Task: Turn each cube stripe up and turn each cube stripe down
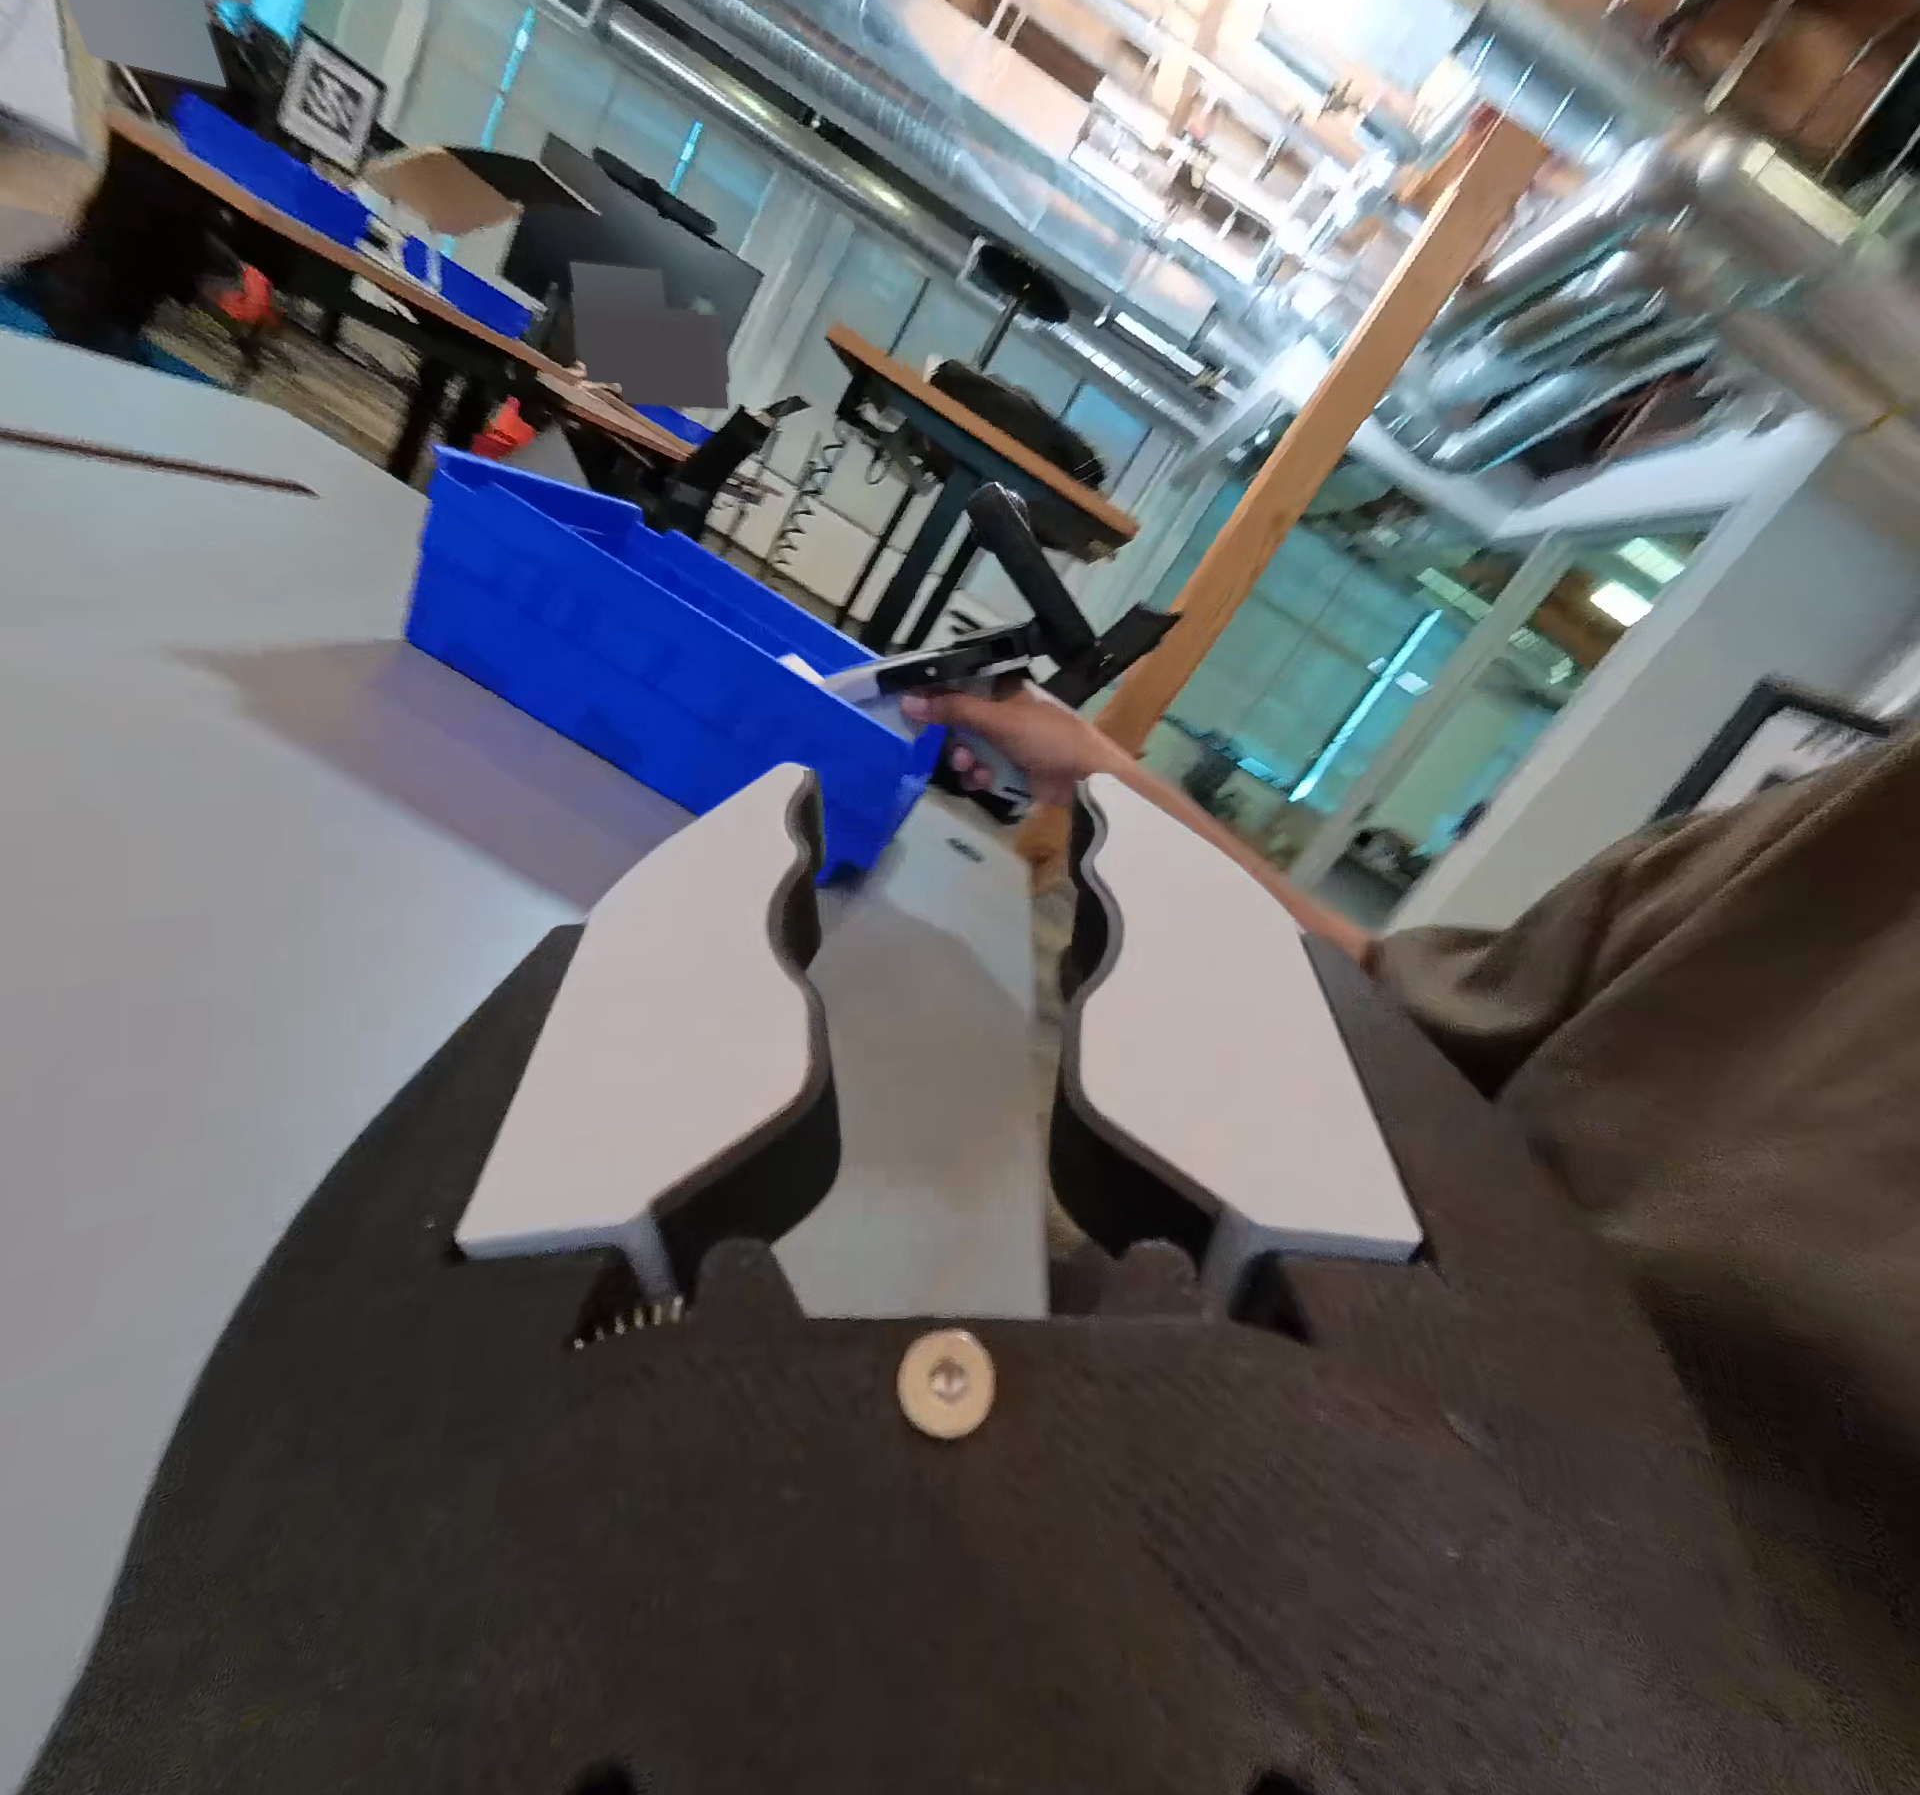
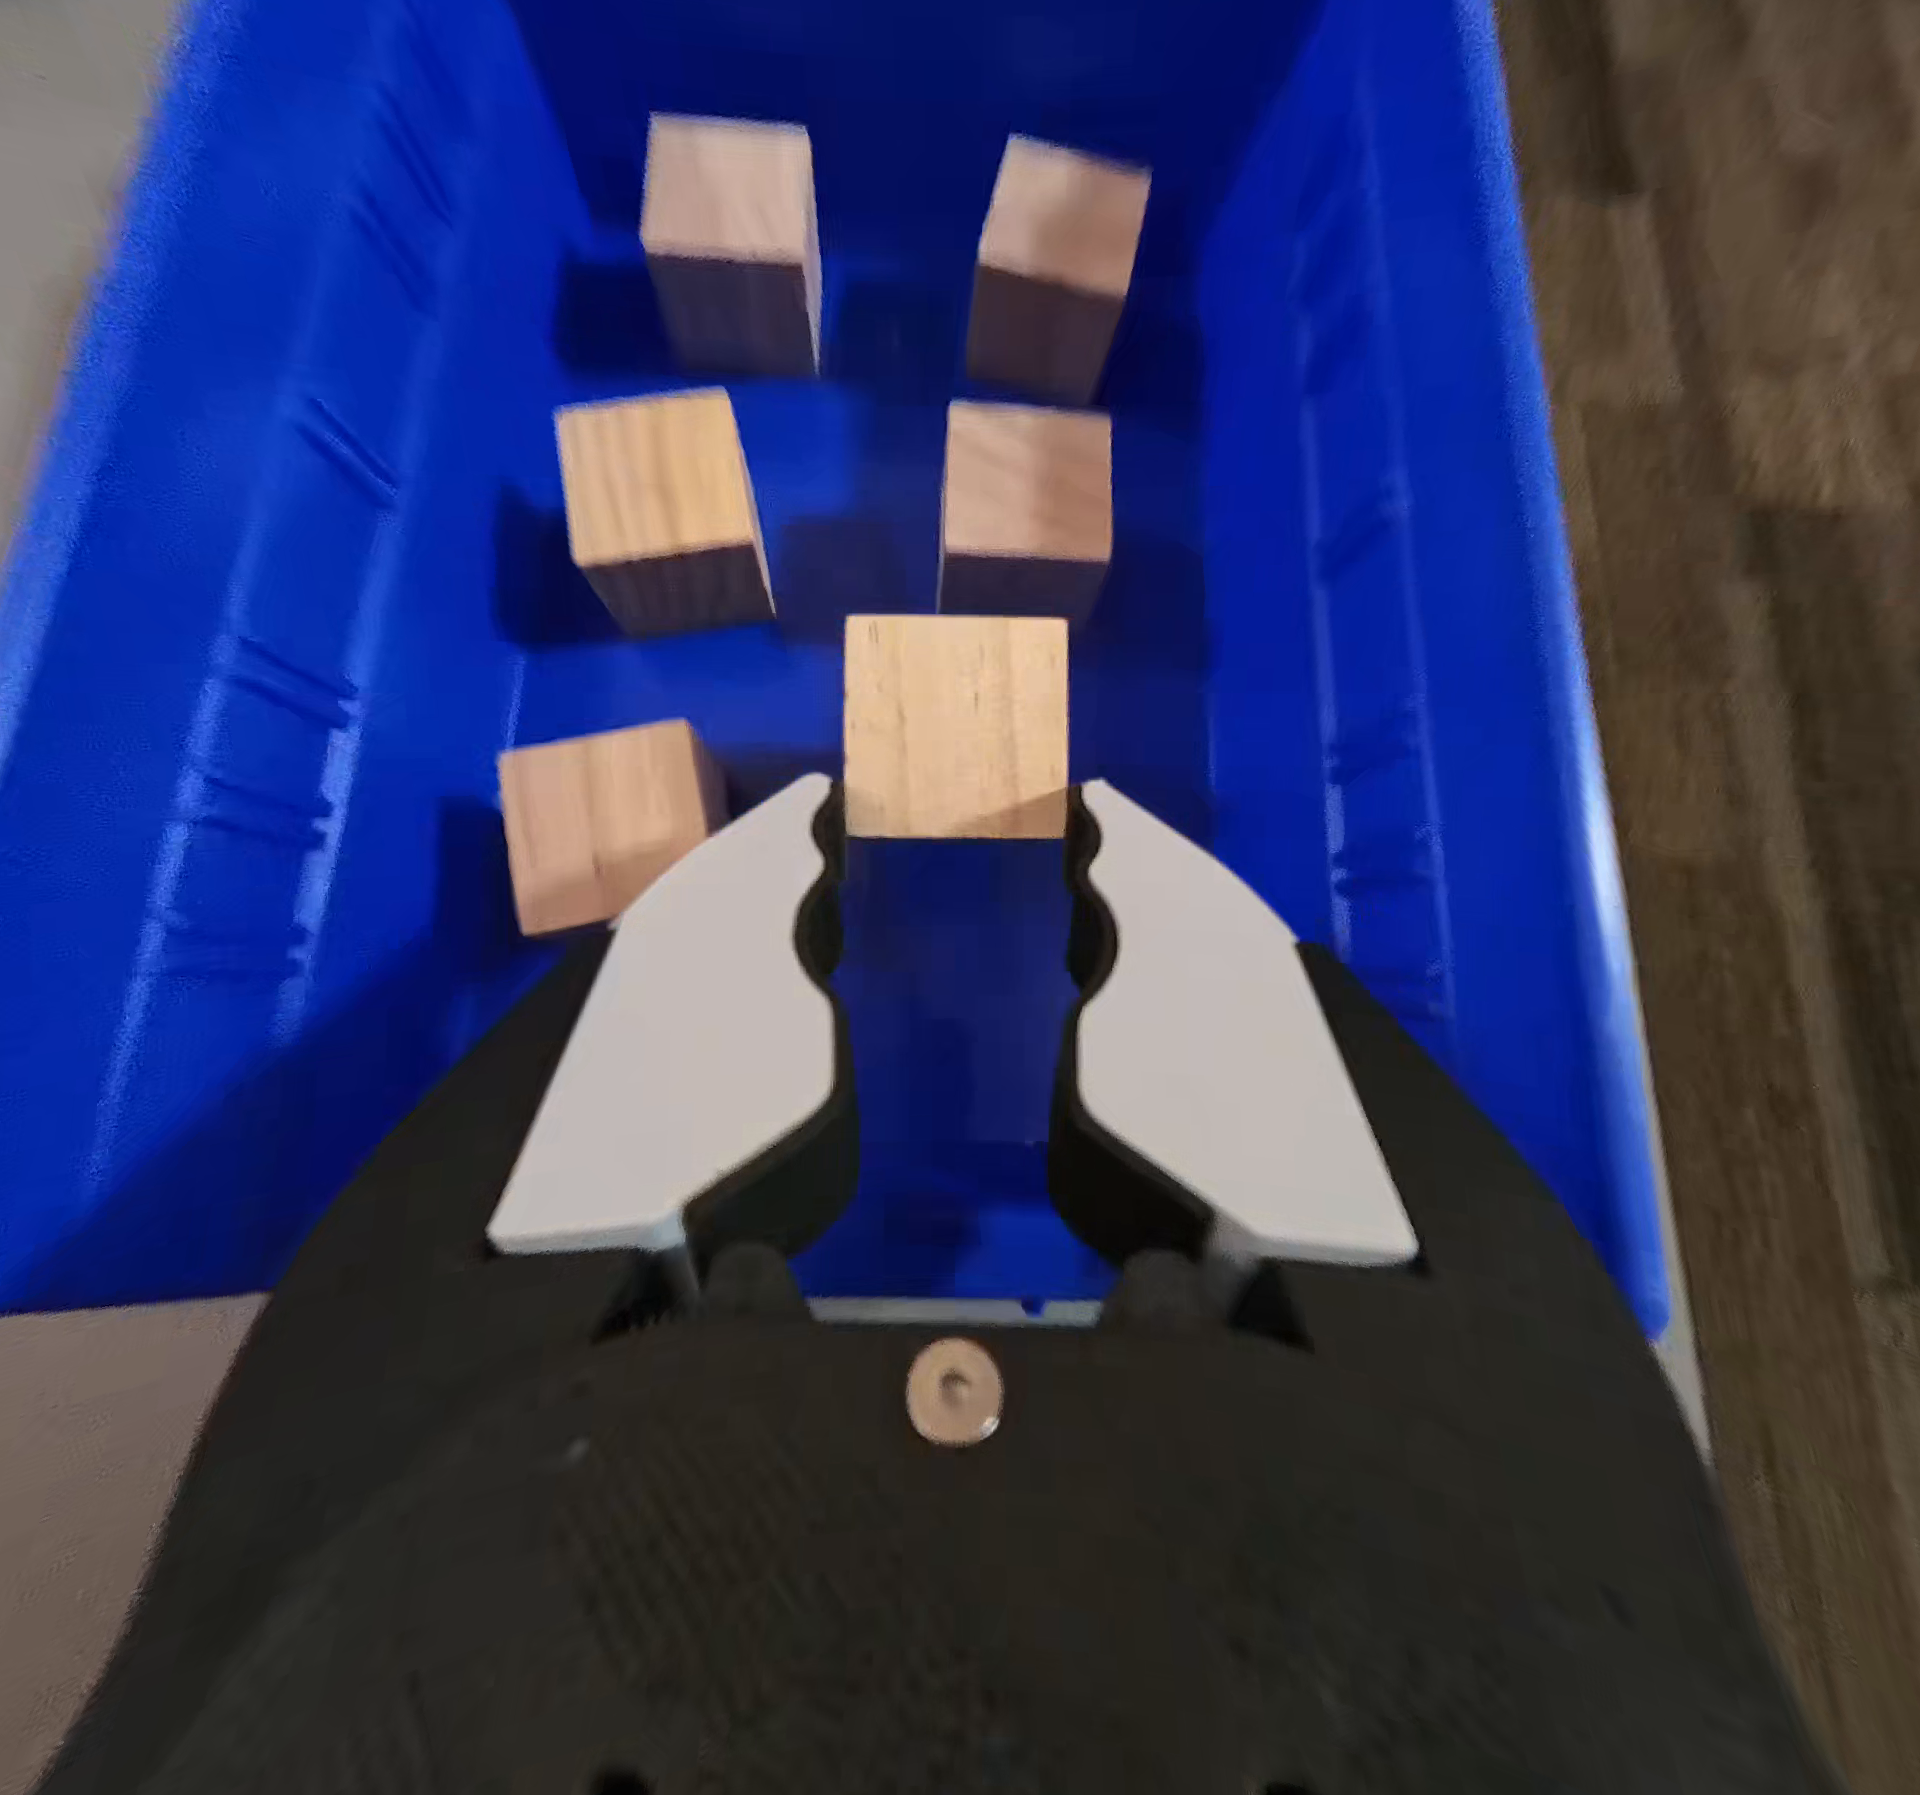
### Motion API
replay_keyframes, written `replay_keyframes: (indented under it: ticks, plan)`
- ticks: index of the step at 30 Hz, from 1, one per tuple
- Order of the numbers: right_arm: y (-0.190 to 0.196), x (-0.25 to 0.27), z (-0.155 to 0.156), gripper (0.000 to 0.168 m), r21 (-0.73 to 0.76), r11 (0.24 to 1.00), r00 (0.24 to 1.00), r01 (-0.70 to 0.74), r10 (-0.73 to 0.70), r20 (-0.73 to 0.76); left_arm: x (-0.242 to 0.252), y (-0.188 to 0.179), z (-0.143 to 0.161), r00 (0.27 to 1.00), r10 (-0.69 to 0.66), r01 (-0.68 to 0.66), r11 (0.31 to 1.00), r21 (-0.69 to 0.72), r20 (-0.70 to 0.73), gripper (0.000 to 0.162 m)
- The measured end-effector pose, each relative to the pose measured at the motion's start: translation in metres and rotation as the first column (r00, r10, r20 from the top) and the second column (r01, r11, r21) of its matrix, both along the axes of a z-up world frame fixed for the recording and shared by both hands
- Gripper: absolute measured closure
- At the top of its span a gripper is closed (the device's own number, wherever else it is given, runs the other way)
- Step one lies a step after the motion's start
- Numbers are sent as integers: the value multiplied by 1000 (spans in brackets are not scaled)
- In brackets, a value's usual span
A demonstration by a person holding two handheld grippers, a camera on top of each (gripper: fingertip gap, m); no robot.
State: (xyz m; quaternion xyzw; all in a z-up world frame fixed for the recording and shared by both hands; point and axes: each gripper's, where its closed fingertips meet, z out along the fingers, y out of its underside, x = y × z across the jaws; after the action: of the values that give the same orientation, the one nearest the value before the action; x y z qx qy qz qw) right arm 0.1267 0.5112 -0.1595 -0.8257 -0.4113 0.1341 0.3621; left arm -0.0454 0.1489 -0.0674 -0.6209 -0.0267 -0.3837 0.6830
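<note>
- In the left wrist view, our left gripper (image 1: 940, 810) sits at frame centre with its fingers spread and nothing between them, only grey tabletop (image 1: 208, 862) showing through the gap.
- Above it, mid-frame, lies the blue bin (image 1: 623, 623); no cubes can be seen from this low angle. At the bin's right end a hand (image 1: 1023, 737) holds the other gripper over the rim, so we judge the right one far nearer the work.
- In the right wrist view, our right gripper (image 2: 956, 800) looks down into the blue bin (image 2: 312, 602), and its fingertips pinch a wooden cube (image 2: 956, 727) at frame centre, one tip on each side face, the cube jutting past the tips toward the top of the frame.
- The held cube's visible face is plain; we cannot tell where its stripe lies.
- Five more cubes rest on the bin floor: one at lower left (image 2: 603, 826), two at mid-height (image 2: 660, 509) (image 2: 1023, 504), two at the top (image 2: 727, 239) (image 2: 1055, 265).
- The open spot lies straight below the held cube, right of the lower-left cube; we judge that a roll of the wrist, then a lowering there, comes next.
</note>
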Motion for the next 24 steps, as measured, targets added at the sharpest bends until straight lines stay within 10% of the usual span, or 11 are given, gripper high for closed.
replay_keyframes:
  ticks: [4,14,18,21,24]
  plan:
    - [-3,4,-25,126,-97,995,998,1,5,68,4,1,-2,947,114,-103,993,53,-299,142]
    - [-5,7,-23,103,-89,996,994,27,-17,111,6,4,-3,827,266,-243,964,112,-495,136]
    - [-15,-3,3,99,-16,1000,995,-23,25,99,-28,11,-15,794,392,-431,902,25,-463,91]
    - [-38,-30,36,100,50,993,994,-110,111,-7,-27,11,-13,824,365,-395,918,23,-434,109]
    - [-78,-65,73,103,108,968,958,-226,241,-156,-32,11,-9,813,404,-434,901,27,-418,79]
